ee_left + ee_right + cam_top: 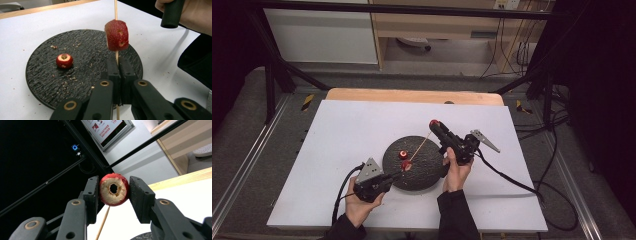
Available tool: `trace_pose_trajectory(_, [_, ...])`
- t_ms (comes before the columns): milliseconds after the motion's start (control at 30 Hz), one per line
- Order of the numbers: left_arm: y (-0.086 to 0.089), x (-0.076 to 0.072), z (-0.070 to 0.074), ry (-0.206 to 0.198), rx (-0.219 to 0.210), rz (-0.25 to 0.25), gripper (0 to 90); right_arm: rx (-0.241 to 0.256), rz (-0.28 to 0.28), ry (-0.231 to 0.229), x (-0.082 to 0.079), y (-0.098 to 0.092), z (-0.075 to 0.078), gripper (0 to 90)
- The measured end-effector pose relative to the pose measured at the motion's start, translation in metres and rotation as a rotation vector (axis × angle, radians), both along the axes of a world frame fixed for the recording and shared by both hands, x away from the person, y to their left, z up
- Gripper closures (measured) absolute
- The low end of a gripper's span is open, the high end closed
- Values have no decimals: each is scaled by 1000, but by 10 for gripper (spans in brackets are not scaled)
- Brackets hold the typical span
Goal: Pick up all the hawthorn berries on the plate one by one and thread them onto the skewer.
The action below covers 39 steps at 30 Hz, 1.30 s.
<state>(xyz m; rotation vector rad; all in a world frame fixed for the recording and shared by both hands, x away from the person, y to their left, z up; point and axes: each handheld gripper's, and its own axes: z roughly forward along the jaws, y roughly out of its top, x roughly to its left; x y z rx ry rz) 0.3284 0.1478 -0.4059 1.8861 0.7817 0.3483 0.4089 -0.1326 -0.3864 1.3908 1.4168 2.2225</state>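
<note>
1. On the white table (342, 135) a round black plate (427, 172) lies near the middle, with a bare wooden strip (412, 95) along the far edge.
2. The left gripper (393, 176) sits at the plate's near-left rim; its jaws are closed tight on a thin wooden skewer (116, 10), as the left gripper view shows.
3. One red fruit (116, 35) is threaded on the skewer just above those jaws, held clear of the plate.
4. From there the skewer slants up and away across the plate toward the right gripper (435, 125).
5. The right gripper is raised beyond the plate's far-right rim. Its jaws are part-way closed and pinch a second fruit (114, 189) from both sides.
6. In the right gripper view this fruit shows a pale cut face with a hole through its core, and the skewer's tip lies just below it, not yet in the hole.
7. A third fruit (64, 60), small, with its cored end up, rests on the plate, well apart from the skewer and left of it in the left gripper view.
8. Pale crumbs (75, 45) are scattered over the plate around it.
9. Each gripper's cable (507, 176) trails toward the near table edge; the right one runs off the right side.
10. Nothing lies between the skewer tip and the held fruit.
</note>
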Motion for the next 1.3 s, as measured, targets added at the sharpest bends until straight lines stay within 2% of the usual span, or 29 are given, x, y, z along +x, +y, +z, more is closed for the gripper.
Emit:
trace_pose_trajectory(567, [-16,4,5,4,-32,38,883,9,9,-2,-5,2,-1,612])
trace_pose_trajectory(1300, [-27,16,14,-14,-33,45,884,-11,49,24,-11,6,-7,613])
